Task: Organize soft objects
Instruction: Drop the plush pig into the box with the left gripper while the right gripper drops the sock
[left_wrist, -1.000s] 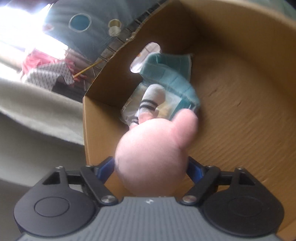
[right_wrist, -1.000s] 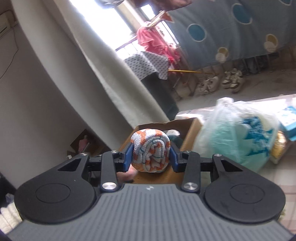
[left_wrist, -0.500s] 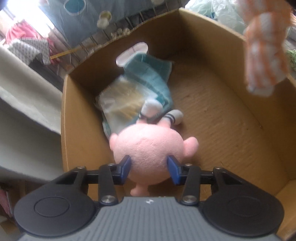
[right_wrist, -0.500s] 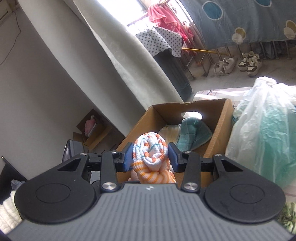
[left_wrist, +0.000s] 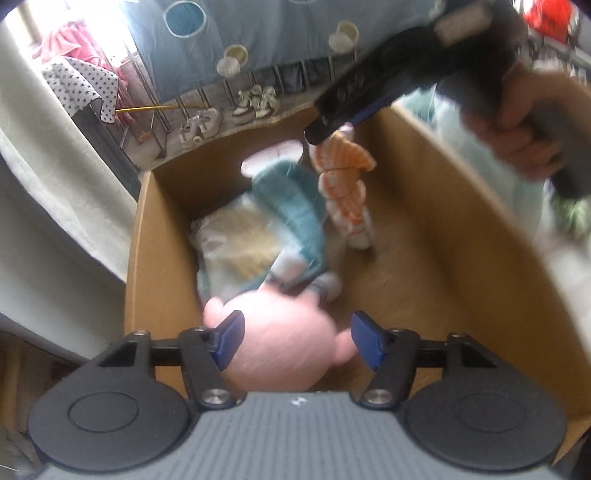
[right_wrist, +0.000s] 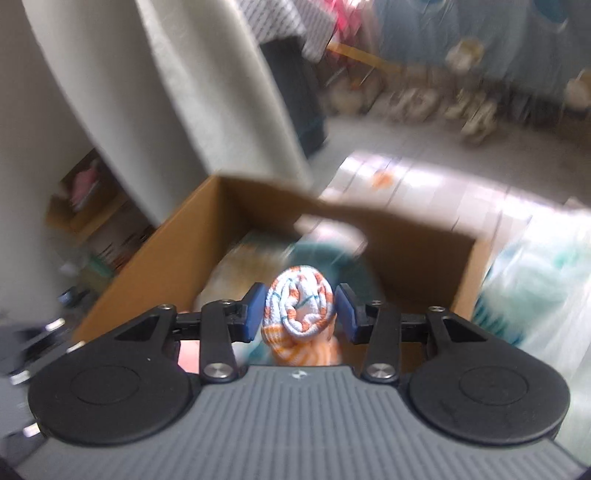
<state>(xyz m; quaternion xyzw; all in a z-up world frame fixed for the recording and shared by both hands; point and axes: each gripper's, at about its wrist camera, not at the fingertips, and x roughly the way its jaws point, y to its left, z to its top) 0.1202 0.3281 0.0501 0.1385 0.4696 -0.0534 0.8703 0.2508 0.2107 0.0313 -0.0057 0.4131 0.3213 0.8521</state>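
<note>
Showing no legible writing | rolled towel (right_wrist: 301, 310) over cardboard box (right_wrist: 173, 236)

Cardboard box (left_wrist: 461, 236) open on top, bare floor at centre and right of the left-wrist frame, teal cloth (left_wrist: 295, 206) and pink plush (left_wrist: 280, 339) crowding its left and lower-centre, rolled orange-white towel (left_wrist: 345, 192) dangling mid-box.

A blue curtain (left_wrist: 221, 40) with pale circles hangs behind a row of shoes (left_wrist: 229, 114) on the floor. A star-print cloth (left_wrist: 83, 86) drapes over dark furniture beside pink fabric (left_wrist: 62, 40), near a white drape (right_wrist: 184, 85). A plastic bag (right_wrist: 535, 288) sits at right.
</note>
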